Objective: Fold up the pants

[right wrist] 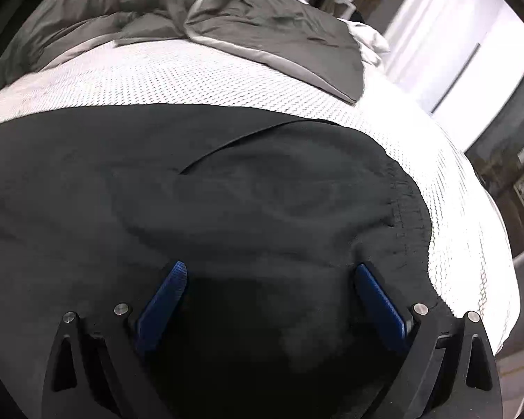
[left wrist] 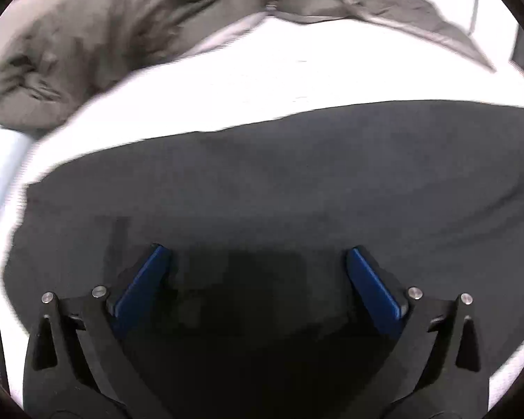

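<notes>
Dark charcoal pants (left wrist: 279,181) lie flat across a white bed. In the right wrist view the pants (right wrist: 227,188) show a pocket seam and a gathered waistband edge at the right. My left gripper (left wrist: 258,255) is open, its blue pads spread wide just above the dark cloth, holding nothing. My right gripper (right wrist: 270,272) is also open and empty, low over the pants near the waistband end.
A rumpled grey duvet (left wrist: 87,42) lies along the far side of the bed, also seen in the right wrist view (right wrist: 255,21). The white textured mattress cover (right wrist: 192,76) shows between duvet and pants. The bed's edge (right wrist: 485,244) drops off at right, with a window beyond.
</notes>
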`<action>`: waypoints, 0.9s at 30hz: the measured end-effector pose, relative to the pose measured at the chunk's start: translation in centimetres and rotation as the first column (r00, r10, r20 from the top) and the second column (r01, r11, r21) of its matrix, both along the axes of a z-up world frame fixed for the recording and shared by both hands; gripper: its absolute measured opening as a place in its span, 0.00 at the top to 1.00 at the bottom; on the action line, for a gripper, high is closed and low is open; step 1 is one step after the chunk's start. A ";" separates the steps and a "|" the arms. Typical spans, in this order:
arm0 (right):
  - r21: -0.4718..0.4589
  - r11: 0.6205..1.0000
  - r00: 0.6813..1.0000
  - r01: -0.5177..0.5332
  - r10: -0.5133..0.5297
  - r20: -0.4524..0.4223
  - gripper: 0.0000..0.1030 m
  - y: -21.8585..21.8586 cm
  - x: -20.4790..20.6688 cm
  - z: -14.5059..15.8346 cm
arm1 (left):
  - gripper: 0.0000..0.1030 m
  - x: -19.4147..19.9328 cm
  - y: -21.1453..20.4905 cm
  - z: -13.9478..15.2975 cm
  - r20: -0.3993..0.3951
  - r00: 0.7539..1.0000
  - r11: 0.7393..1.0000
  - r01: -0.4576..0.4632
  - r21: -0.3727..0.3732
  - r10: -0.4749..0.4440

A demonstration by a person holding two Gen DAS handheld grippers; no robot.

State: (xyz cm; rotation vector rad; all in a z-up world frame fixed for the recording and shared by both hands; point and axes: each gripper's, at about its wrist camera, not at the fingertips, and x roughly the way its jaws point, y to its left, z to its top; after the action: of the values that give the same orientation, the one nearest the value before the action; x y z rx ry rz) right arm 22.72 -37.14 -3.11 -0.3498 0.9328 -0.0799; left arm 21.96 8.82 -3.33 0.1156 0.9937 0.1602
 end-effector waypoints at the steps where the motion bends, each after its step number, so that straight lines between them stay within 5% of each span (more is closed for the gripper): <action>1: -0.014 1.000 1.000 -0.007 0.007 -0.005 0.05 0.2 -0.2 0.1 | 0.01 -0.1 0.2 0.1 0.003 1.000 1.000 -0.005 -0.009 0.005; 7: 0.073 0.997 0.997 0.030 -0.035 0.072 0.07 -3.3 -2.4 3.2 | 0.05 -1.7 -0.8 1.0 0.045 0.995 0.987 0.099 -0.130 -0.093; 8: 0.104 0.991 0.995 0.079 -0.085 0.060 0.11 -4.6 -2.1 2.9 | 0.05 -1.6 -1.2 0.6 0.028 0.993 0.985 0.117 -0.126 -0.114; 9: 0.143 0.985 0.994 0.100 -0.107 0.036 0.33 -5.3 -1.7 2.1 | 0.05 -1.2 -1.8 0.0 -0.004 0.992 0.986 0.126 -0.113 -0.127; 10: 0.198 0.973 0.993 0.115 -0.117 -0.005 0.37 -6.1 -1.1 1.0 | 0.04 -0.8 -2.1 -0.5 -0.022 0.992 0.987 0.122 -0.104 -0.125; 14: 0.206 0.966 0.987 0.157 -0.160 -0.002 0.44 -8.4 -0.8 0.8 | 0.03 -0.6 -1.4 -0.7 -0.032 0.996 0.989 0.075 -0.129 -0.079; 17: 0.183 0.960 0.973 0.214 -0.226 0.045 0.42 -9.4 -0.9 2.5 | 0.03 -0.4 -1.1 -0.1 -0.034 0.999 0.999 -0.003 -0.034 0.002; 19: 0.207 0.962 0.977 0.179 -0.199 0.081 0.41 -8.1 -1.6 3.9 | 0.10 0.1 -1.0 0.8 -0.005 1.000 0.999 -0.006 -0.044 0.006; 23: 0.229 0.973 0.996 -0.007 -0.014 0.088 0.27 -1.2 -0.9 4.6 | 0.10 1.3 -4.1 2.7 0.075 0.991 0.973 0.121 -0.197 -0.108; 27: 0.263 0.954 0.989 -0.145 0.137 0.048 0.25 6.3 1.6 3.6 | 0.10 4.5 -9.1 1.7 0.032 0.983 0.967 0.185 -0.174 -0.182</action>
State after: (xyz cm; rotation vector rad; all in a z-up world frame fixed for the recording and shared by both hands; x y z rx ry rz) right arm 24.35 -30.82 0.44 -0.1644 0.8747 0.1701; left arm 26.50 -0.29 -1.59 0.0433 0.9716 -0.0972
